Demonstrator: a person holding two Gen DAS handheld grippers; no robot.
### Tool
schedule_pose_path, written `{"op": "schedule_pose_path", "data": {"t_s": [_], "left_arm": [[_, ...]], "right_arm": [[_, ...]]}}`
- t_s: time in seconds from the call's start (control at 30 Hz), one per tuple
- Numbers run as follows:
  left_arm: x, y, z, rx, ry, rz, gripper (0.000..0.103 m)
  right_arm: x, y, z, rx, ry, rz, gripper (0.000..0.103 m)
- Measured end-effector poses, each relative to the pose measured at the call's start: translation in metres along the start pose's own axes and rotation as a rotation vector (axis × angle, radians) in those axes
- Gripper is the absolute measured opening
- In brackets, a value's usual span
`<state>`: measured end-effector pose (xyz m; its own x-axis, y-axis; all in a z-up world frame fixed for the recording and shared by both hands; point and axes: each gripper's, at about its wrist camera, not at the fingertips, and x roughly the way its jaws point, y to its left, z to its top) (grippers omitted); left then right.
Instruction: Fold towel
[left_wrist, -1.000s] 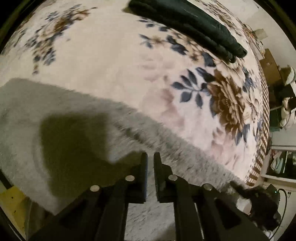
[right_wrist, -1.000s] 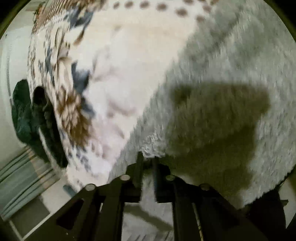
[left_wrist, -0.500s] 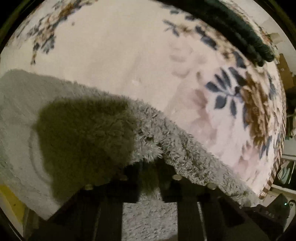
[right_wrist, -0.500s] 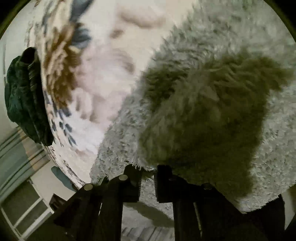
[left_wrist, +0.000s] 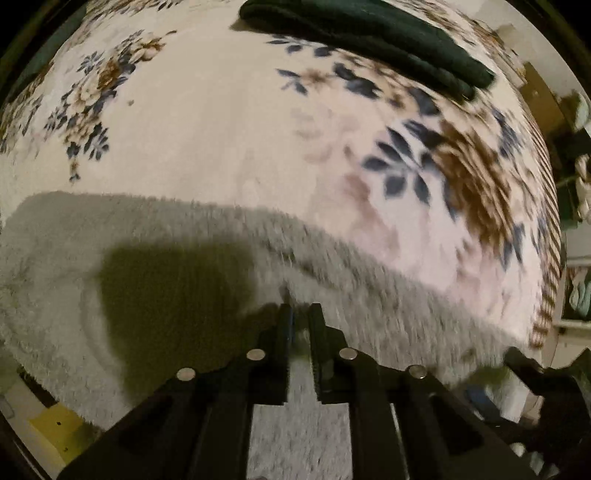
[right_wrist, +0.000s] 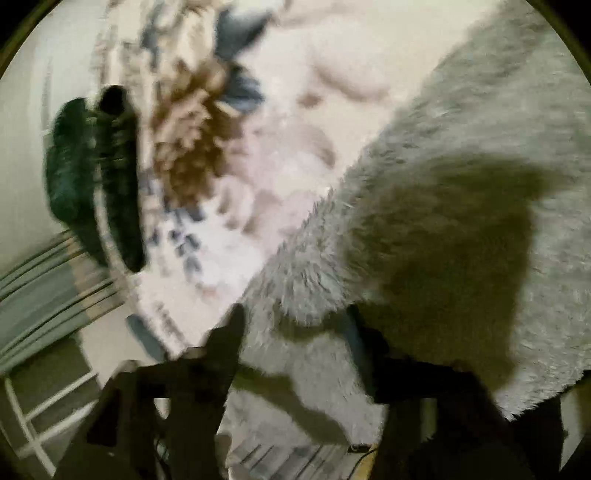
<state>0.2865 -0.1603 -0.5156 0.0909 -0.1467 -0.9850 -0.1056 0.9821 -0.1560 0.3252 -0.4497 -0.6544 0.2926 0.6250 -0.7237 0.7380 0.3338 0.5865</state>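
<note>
At the bottom centre of the left wrist view, the left gripper is showing its jaws nearly pressed together, a thin gap between them; whether cloth is pinched there I cannot tell. The grey fluffy towel is lying directly beneath and ahead, its long edge running from left to lower right across the flowered bedcover. A dark green folded cloth is lying at the top. In the right wrist view, the right gripper is standing with jaws spread wide, a folded towel corner sitting between them, unheld. The right gripper seems nearer that corner.
</note>
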Motion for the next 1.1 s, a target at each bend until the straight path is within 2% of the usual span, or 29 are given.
{"op": "schedule_pose_path", "data": {"t_s": [0.03, 0.07, 0.1, 0.13, 0.17, 0.3, 0.37, 0.43, 0.53, 0.63, 0.67, 0.7, 0.73, 0.77, 0.83, 0.9, 0.97, 1.0, 1.1], "left_arm": [[-0.002, -0.004, -0.008, 0.029, 0.000, 0.008, 0.030], [-0.005, -0.008, -0.015, 0.055, 0.001, 0.007, 0.039], [-0.005, -0.014, -0.024, 0.079, 0.004, 0.001, 0.058], [-0.005, -0.021, -0.033, 0.106, 0.017, -0.010, 0.069], [-0.003, -0.027, -0.039, 0.129, 0.027, -0.018, 0.072], [0.016, -0.060, -0.057, 0.238, 0.060, 0.000, 0.072], [0.023, -0.074, -0.063, 0.259, 0.073, -0.010, 0.072], [0.026, -0.090, -0.066, 0.285, 0.063, -0.015, 0.072], [0.036, -0.115, -0.063, 0.325, 0.053, -0.002, 0.072], [0.047, -0.129, -0.052, 0.348, 0.045, 0.028, 0.072], [0.049, -0.132, -0.048, 0.352, 0.042, 0.034, 0.072], [0.052, -0.134, -0.043, 0.358, 0.039, 0.048, 0.072], [0.056, -0.138, -0.033, 0.360, 0.033, 0.062, 0.072], [0.059, -0.138, -0.023, 0.357, 0.029, 0.069, 0.072], [0.067, -0.134, -0.010, 0.328, 0.048, 0.059, 0.072], [0.074, -0.137, 0.005, 0.306, 0.065, 0.045, 0.072], [0.077, -0.138, 0.017, 0.304, 0.073, 0.042, 0.072], [0.078, -0.136, 0.020, 0.301, 0.077, 0.040, 0.072], [0.077, -0.136, 0.029, 0.304, 0.093, 0.034, 0.072]], "right_arm": [[-0.019, -0.009, -0.005, -0.020, -0.023, 0.006, 0.067], [-0.033, -0.019, -0.008, -0.027, -0.046, 0.010, 0.067], [-0.058, -0.036, -0.012, -0.027, -0.087, 0.006, 0.068], [-0.079, -0.051, -0.014, -0.017, -0.123, -0.008, 0.069], [-0.101, -0.068, -0.015, -0.002, -0.171, -0.029, 0.069], [-0.201, -0.140, -0.001, 0.030, -0.385, -0.209, 0.069], [-0.234, -0.160, 0.020, 0.027, -0.434, -0.297, 0.069], [-0.260, -0.171, 0.052, -0.006, -0.468, -0.341, 0.069], [-0.274, -0.168, 0.102, -0.085, -0.478, -0.397, 0.069], [-0.260, -0.154, 0.142, -0.160, -0.491, -0.534, 0.069], [-0.254, -0.153, 0.152, -0.168, -0.474, -0.534, 0.069], [-0.250, -0.155, 0.161, -0.168, -0.455, -0.526, 0.063], [-0.249, -0.154, 0.163, -0.175, -0.464, -0.519, 0.031], [-0.249, -0.150, 0.162, -0.199, -0.480, -0.519, 0.012], [-0.251, -0.136, 0.156, -0.246, -0.557, -0.558, 0.009], [-0.262, -0.128, 0.149, -0.262, -0.630, -0.552, 0.009], [-0.266, -0.123, 0.150, -0.251, -0.668, -0.546, 0.008], [-0.268, -0.122, 0.153, -0.245, -0.677, -0.551, 0.008], [-0.260, -0.124, 0.167, -0.211, -0.609, -0.514, 0.009]]}}
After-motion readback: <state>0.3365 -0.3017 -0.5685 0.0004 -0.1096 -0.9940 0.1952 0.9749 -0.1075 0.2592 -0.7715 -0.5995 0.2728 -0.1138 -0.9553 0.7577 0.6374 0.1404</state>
